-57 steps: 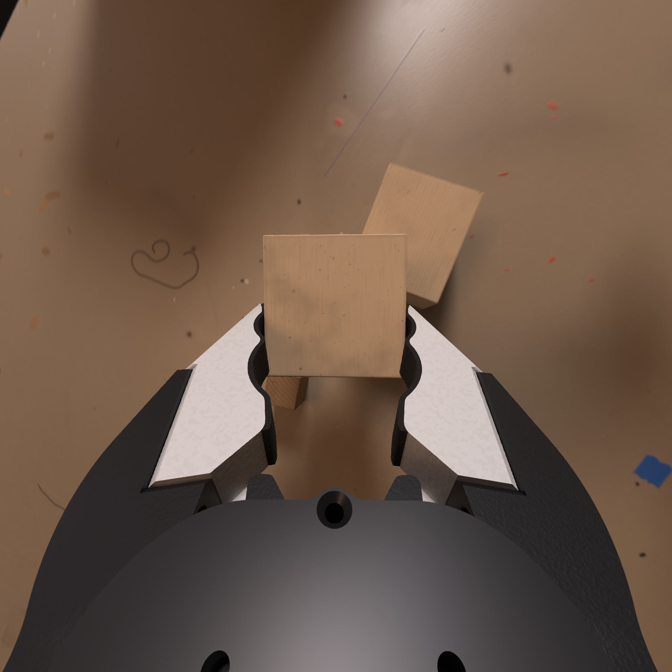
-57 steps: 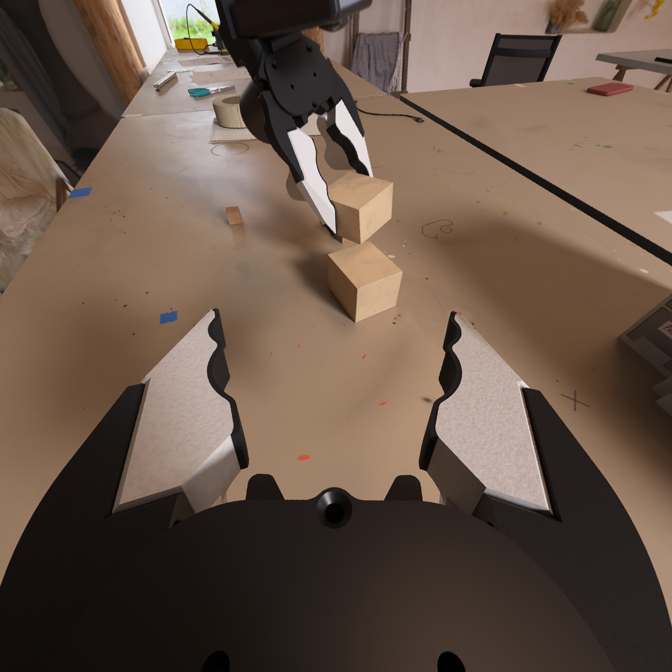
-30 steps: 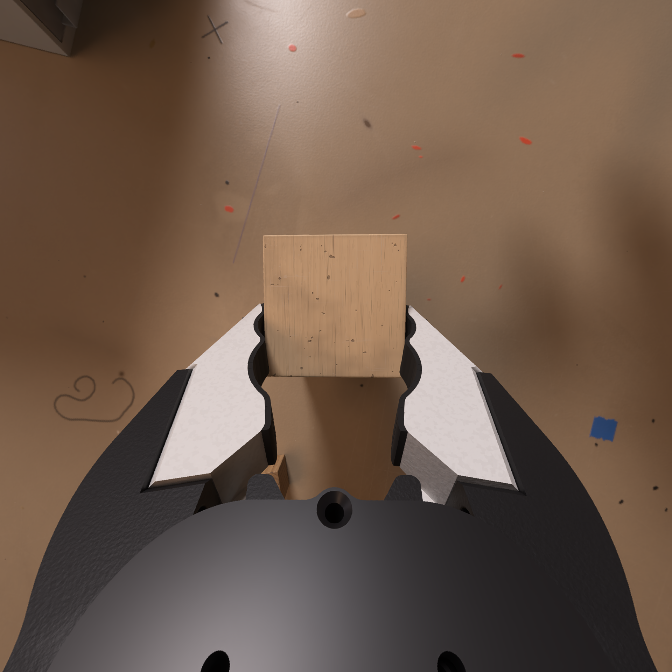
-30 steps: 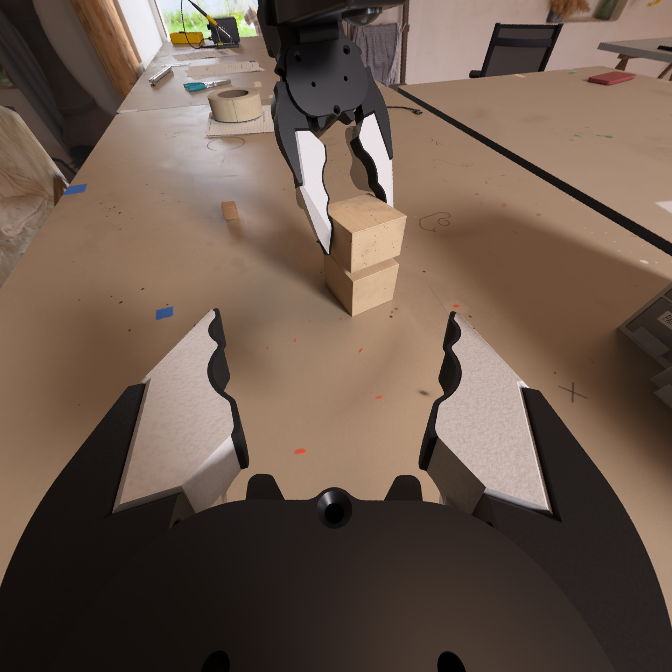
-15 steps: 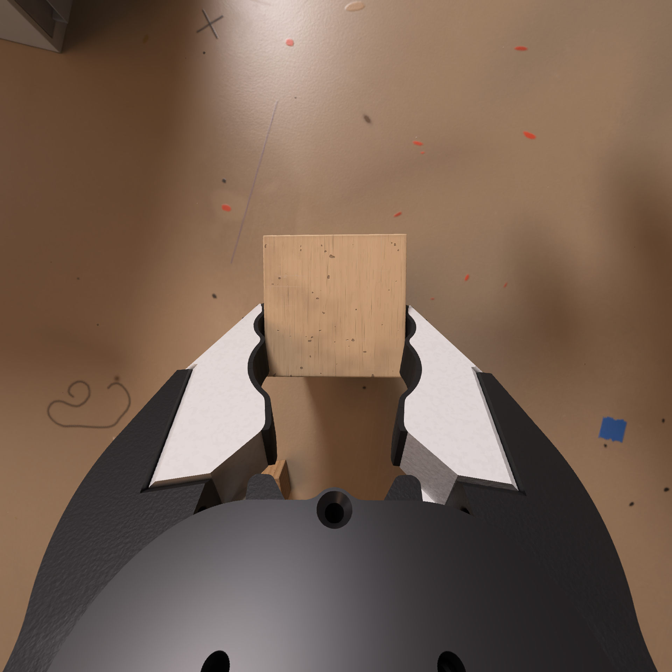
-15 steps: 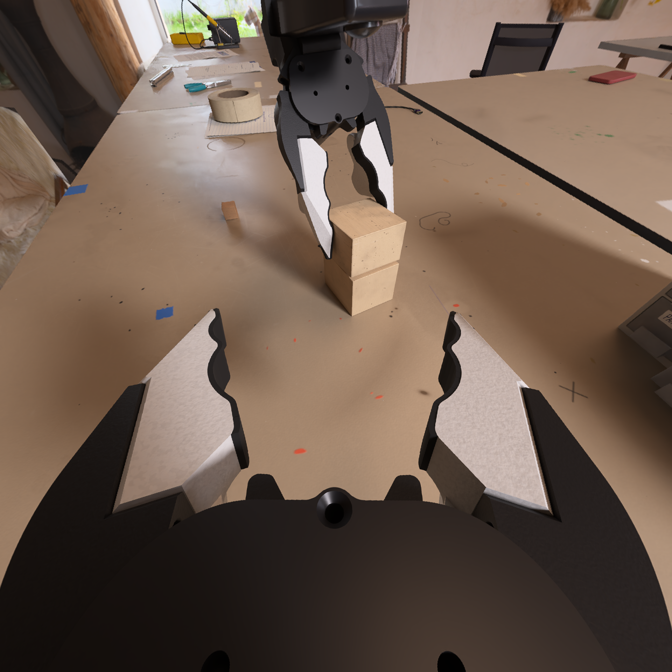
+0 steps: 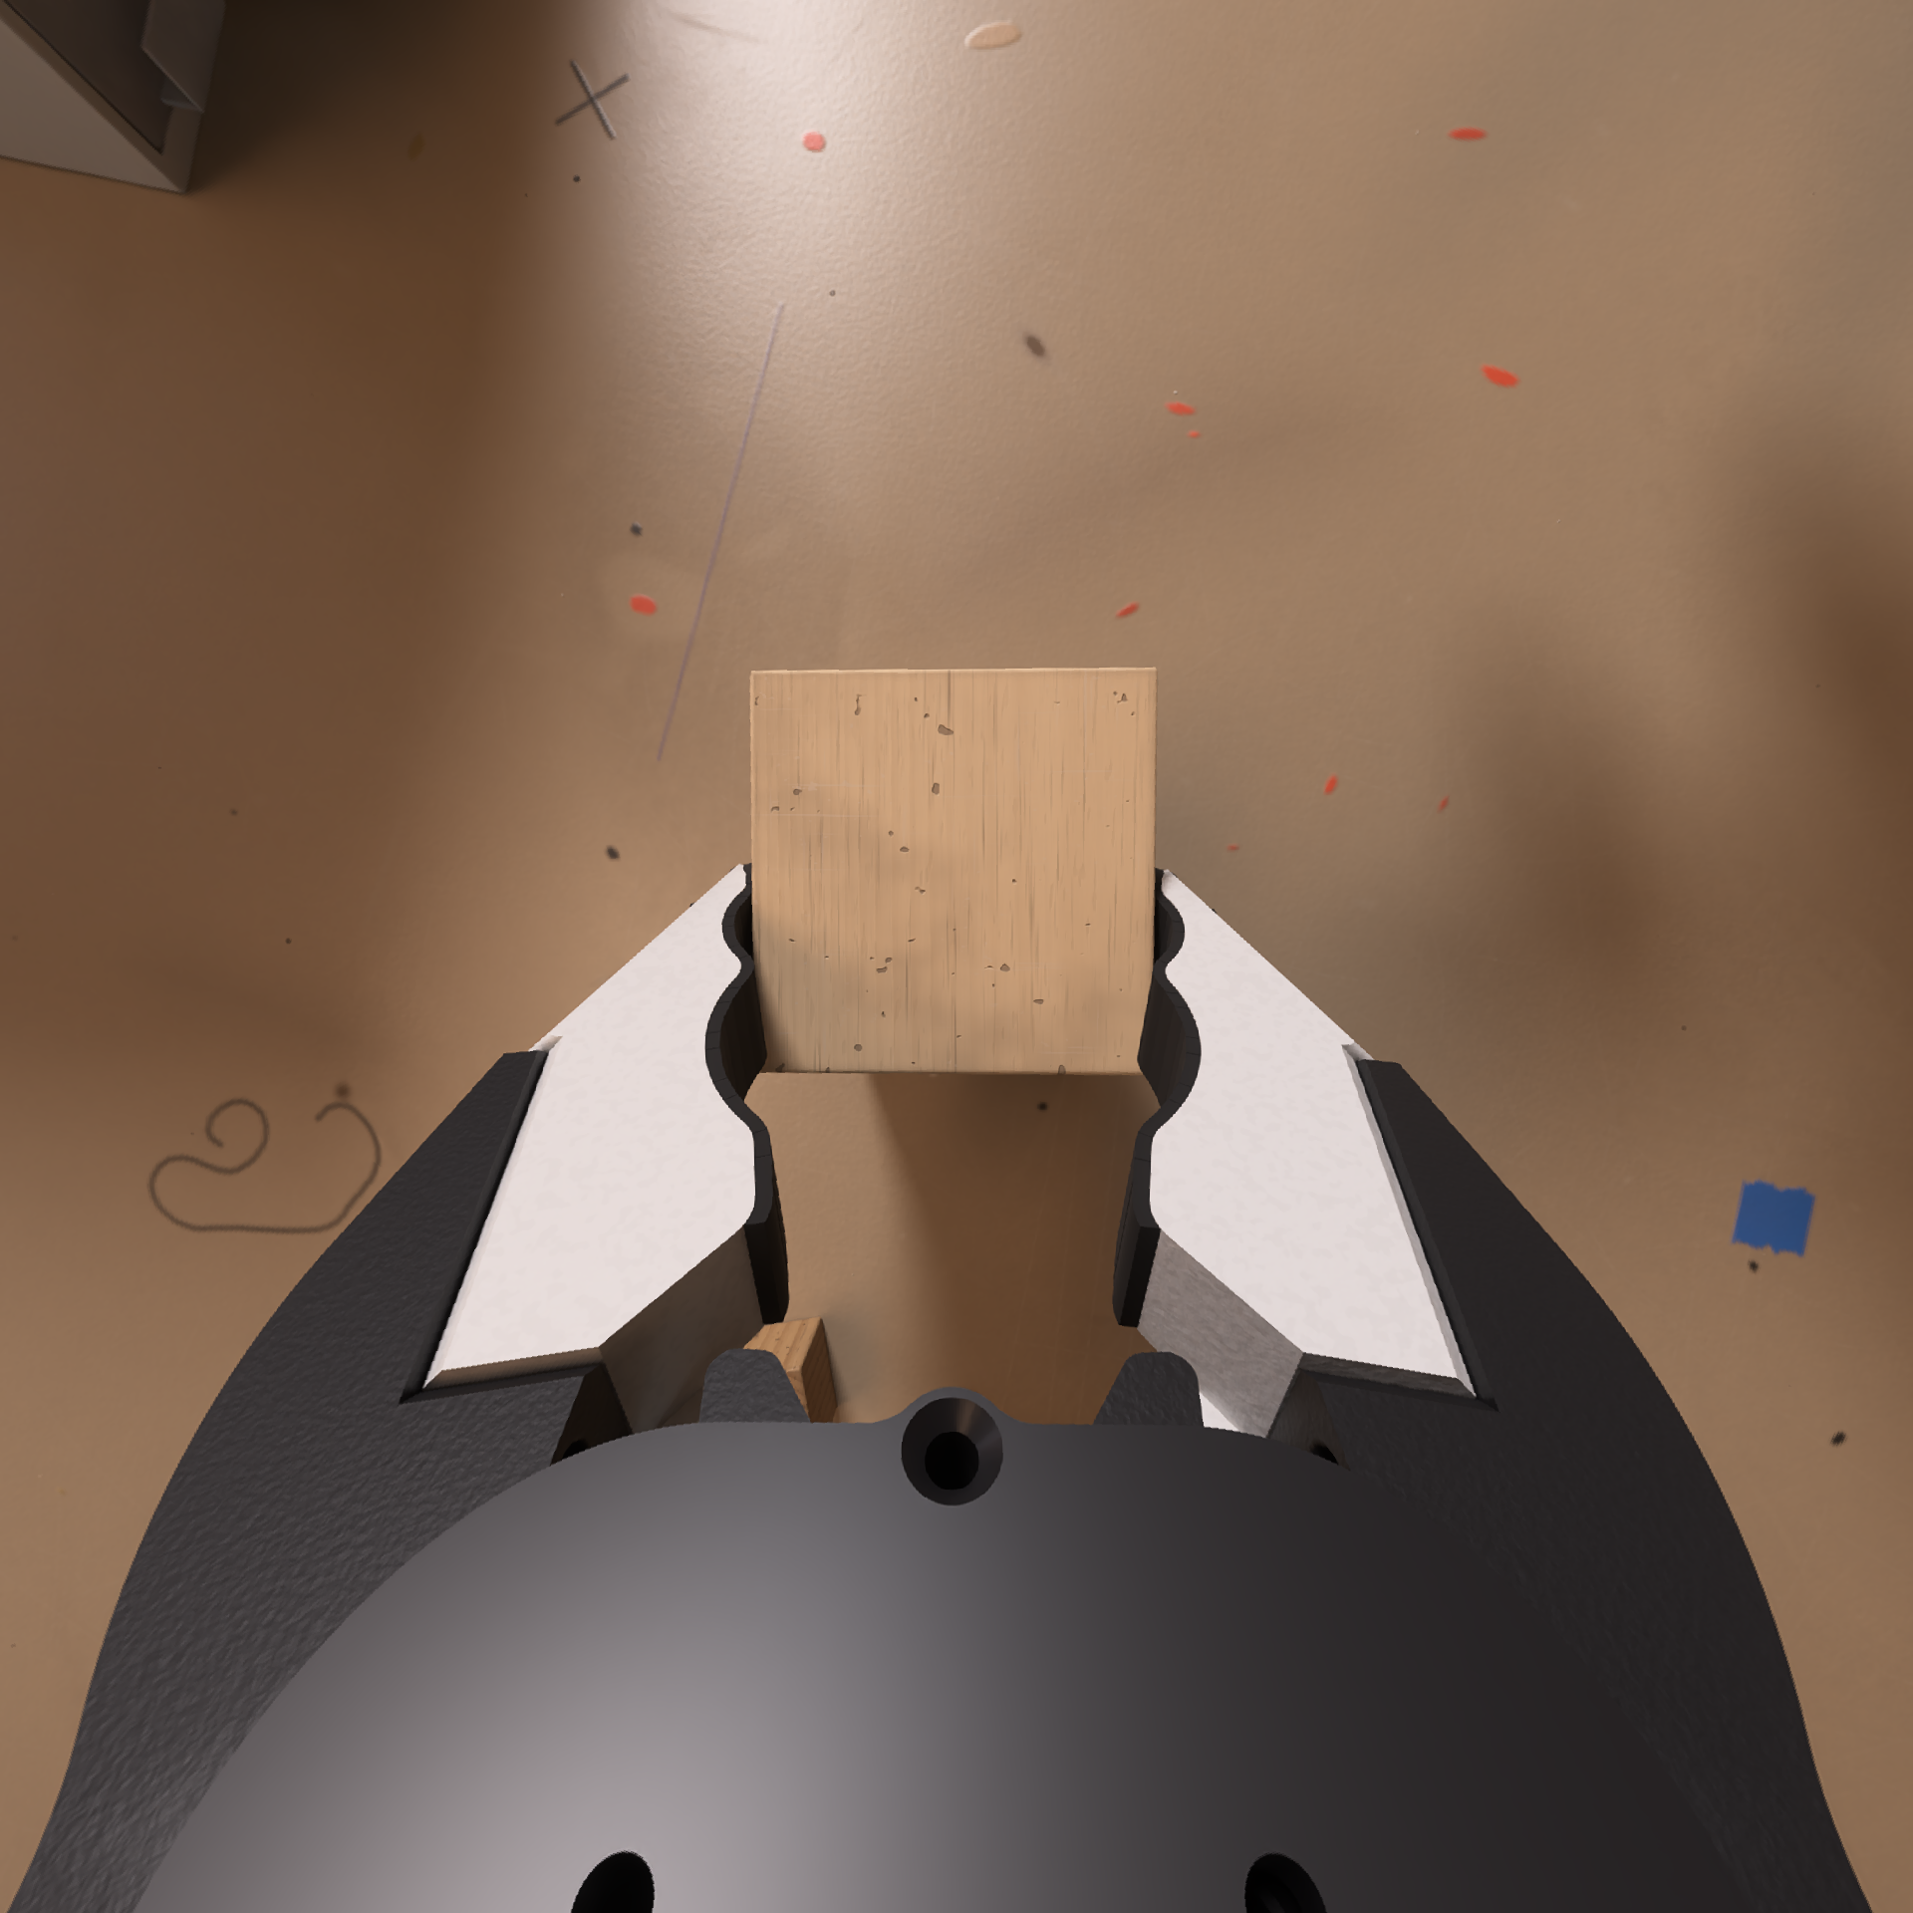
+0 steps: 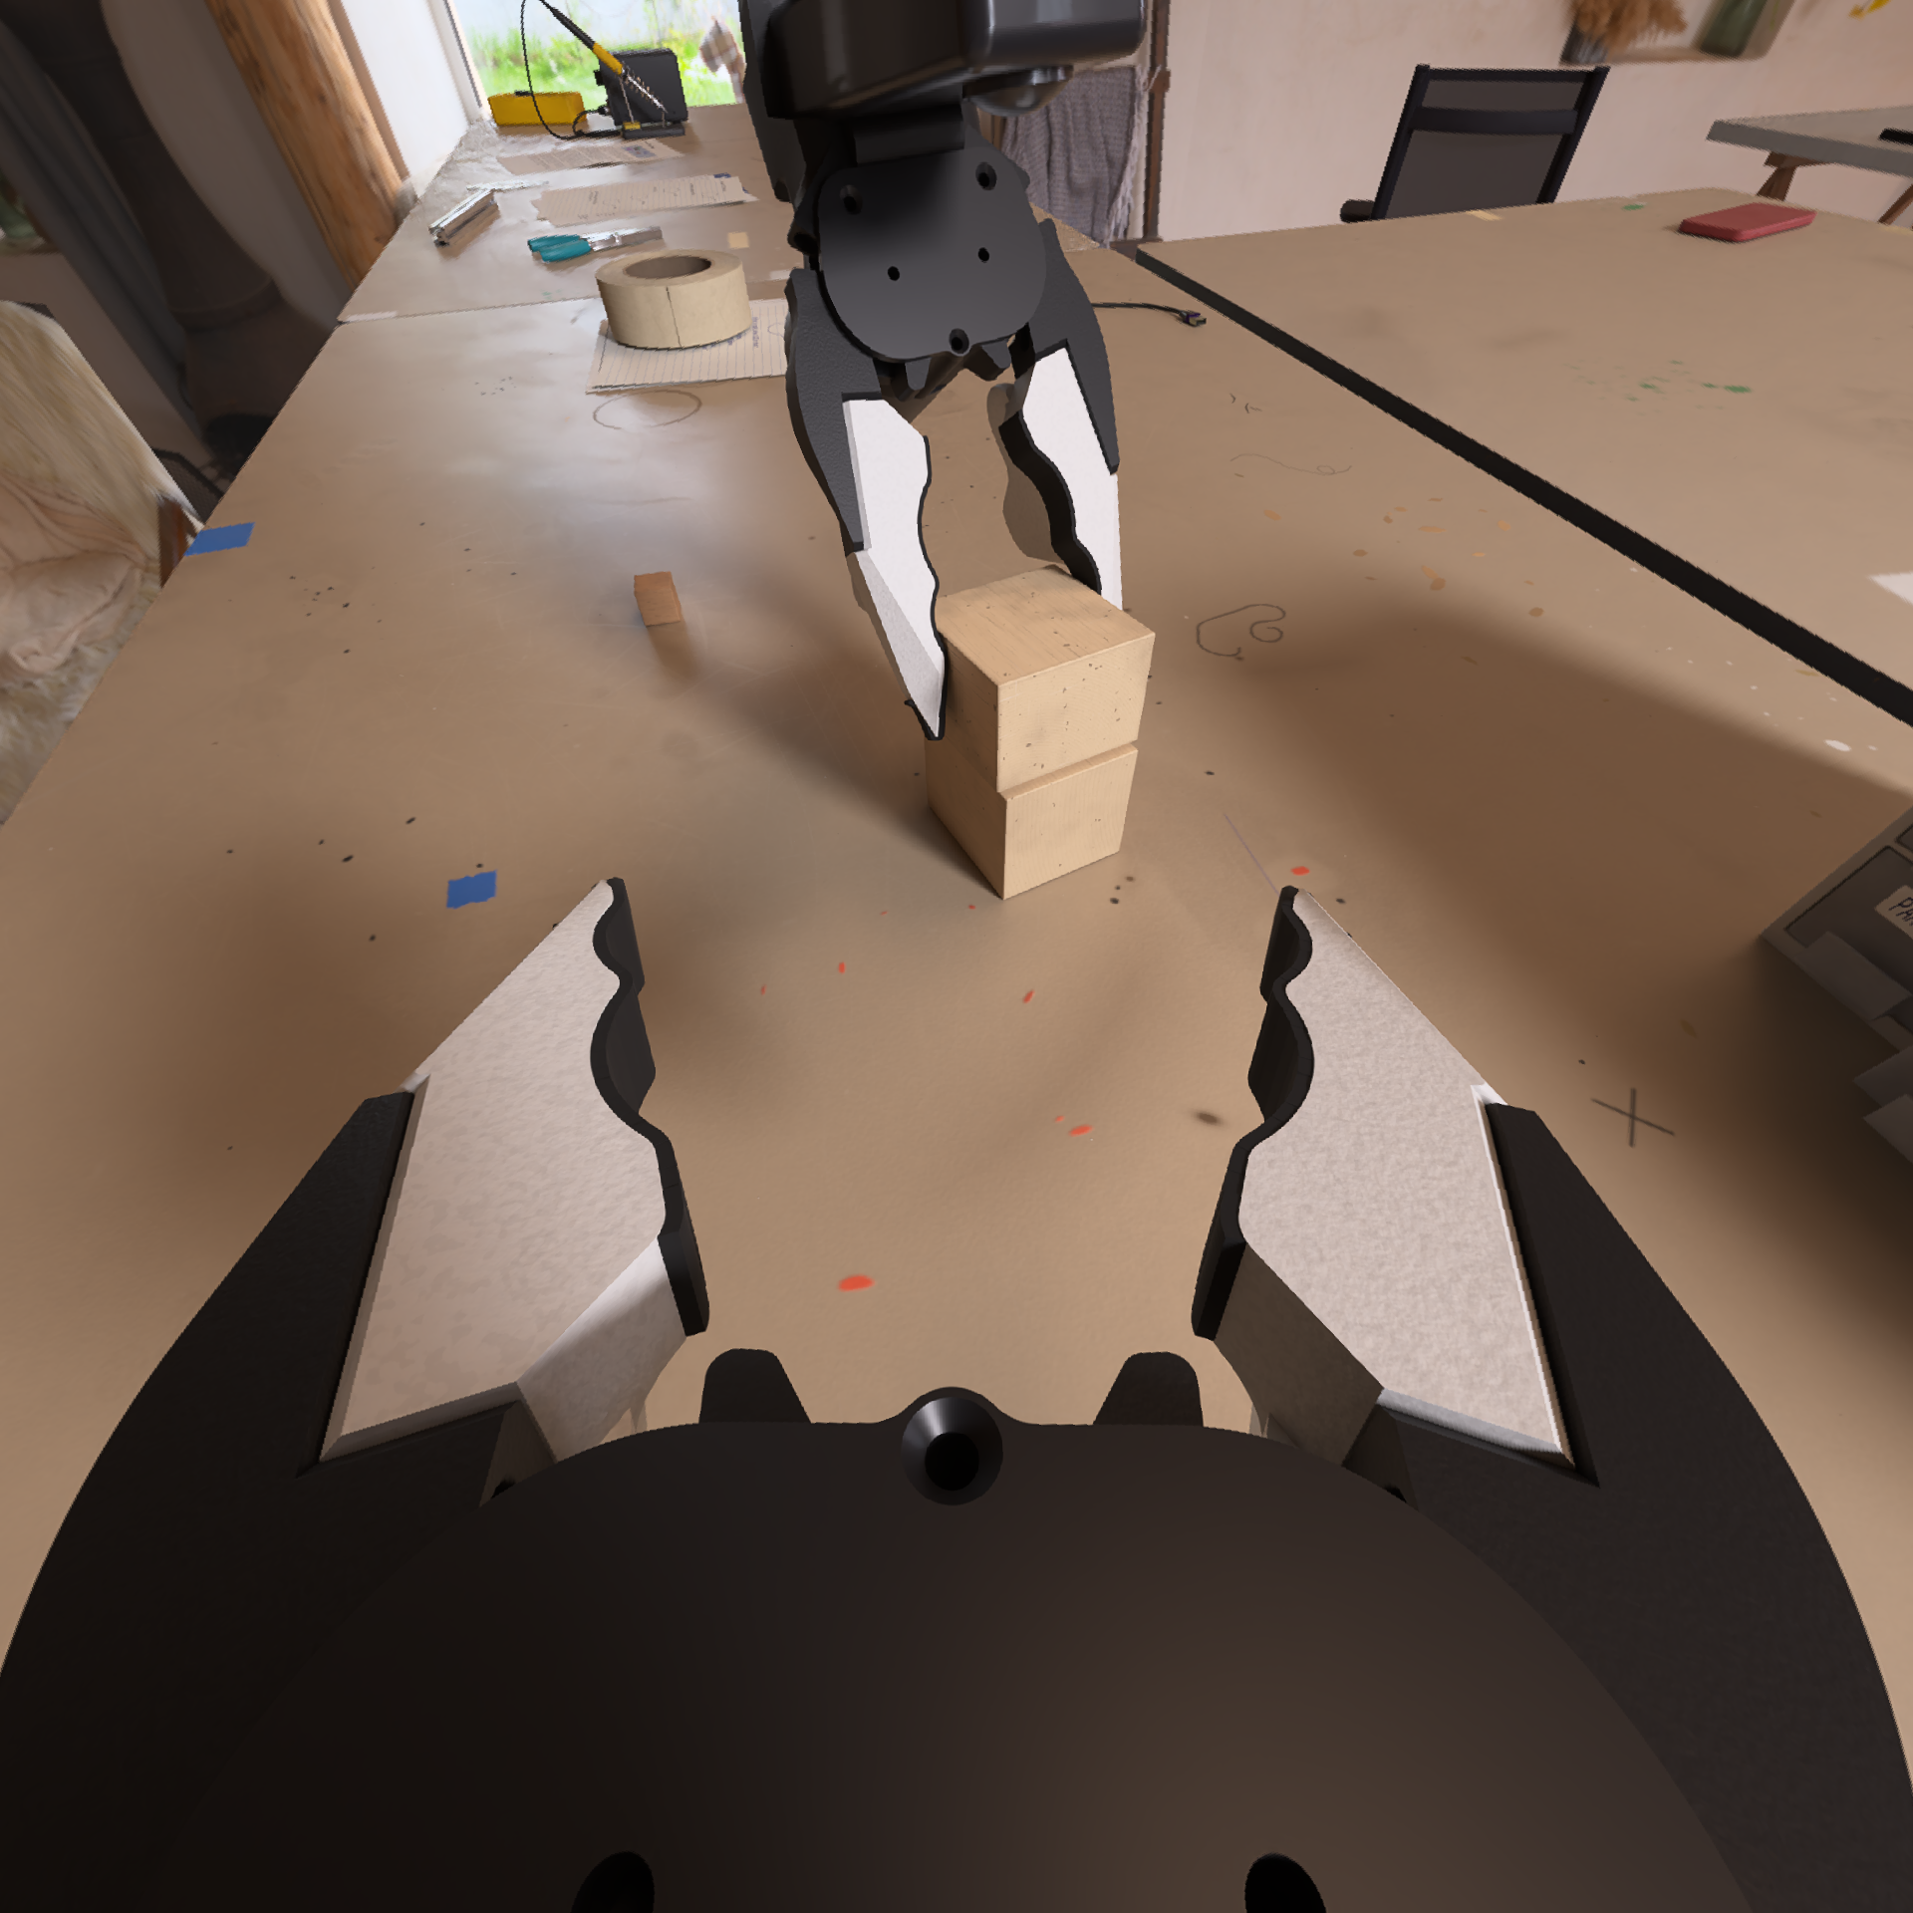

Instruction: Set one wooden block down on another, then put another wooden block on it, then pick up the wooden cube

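Two pale wooden blocks stand stacked on the brown table. The upper block (image 8: 1046, 663) rests on the lower block (image 8: 1046, 828), turned slightly against it. My left gripper (image 8: 1020, 657) comes down from above and is shut on the upper block; in the left wrist view the left gripper (image 7: 952, 880) holds this block (image 7: 952, 870) between its white fingers, and the lower block is hidden under it. A small wooden cube (image 8: 656, 598) lies apart to the left, and a part of it also shows in the left wrist view (image 7: 802, 1366). My right gripper (image 8: 952, 895) is open and empty in front of the stack.
A tape roll (image 8: 673, 295) and scissors (image 8: 585, 243) lie at the far end of the table. A grey box (image 8: 1853, 952) sits at the right edge, also in the left wrist view (image 7: 93, 93). A blue tape scrap (image 8: 471, 888) is on the left. A second table (image 8: 1553, 342) stands right.
My left gripper carried its block over the other block and lowered it onto it. In the last half second it has barely moved. The right gripper stayed still and open.
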`<state>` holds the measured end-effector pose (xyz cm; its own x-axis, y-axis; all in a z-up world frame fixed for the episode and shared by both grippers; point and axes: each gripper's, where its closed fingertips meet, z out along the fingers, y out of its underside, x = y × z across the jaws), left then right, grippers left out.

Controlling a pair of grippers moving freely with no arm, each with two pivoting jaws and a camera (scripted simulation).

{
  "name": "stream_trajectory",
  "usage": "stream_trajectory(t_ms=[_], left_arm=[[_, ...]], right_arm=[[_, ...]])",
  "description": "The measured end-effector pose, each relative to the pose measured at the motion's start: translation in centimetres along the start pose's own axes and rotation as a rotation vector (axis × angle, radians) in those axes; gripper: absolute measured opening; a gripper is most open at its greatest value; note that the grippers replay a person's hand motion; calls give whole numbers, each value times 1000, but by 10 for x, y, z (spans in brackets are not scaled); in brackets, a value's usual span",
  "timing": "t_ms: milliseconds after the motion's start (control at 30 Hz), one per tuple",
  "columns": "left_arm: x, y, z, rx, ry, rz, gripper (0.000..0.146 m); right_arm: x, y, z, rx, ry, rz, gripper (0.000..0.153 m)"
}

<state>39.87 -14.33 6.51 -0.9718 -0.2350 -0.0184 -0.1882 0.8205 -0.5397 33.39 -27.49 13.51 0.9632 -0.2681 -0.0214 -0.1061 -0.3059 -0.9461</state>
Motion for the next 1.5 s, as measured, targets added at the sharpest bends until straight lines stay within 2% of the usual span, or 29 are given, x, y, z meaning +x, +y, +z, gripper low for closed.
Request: stream_trajectory(t_ms=[400,700,900,1200,1333,1500], left_arm=[[-2,1,-6,21,-24,-27,80],[-4,7,-29,74,-77,-72,85],[-3,33,-68,72,-197,-135,92],[17,93,-119,0,-403,-298,96],[21,108,-118,-5,-421,-295,96],[4,107,-97,11,-344,-226,95]], right_arm=[[0,0,0,-2,2,-1,120],[0,1,0,-7,2,-2,120],[-1,2,2,-9,-4,-1,120],[-8,2,7,-24,-14,-13,120],[-12,2,11,-29,-22,-21,120],[-18,2,14,-43,-33,-36,121]])
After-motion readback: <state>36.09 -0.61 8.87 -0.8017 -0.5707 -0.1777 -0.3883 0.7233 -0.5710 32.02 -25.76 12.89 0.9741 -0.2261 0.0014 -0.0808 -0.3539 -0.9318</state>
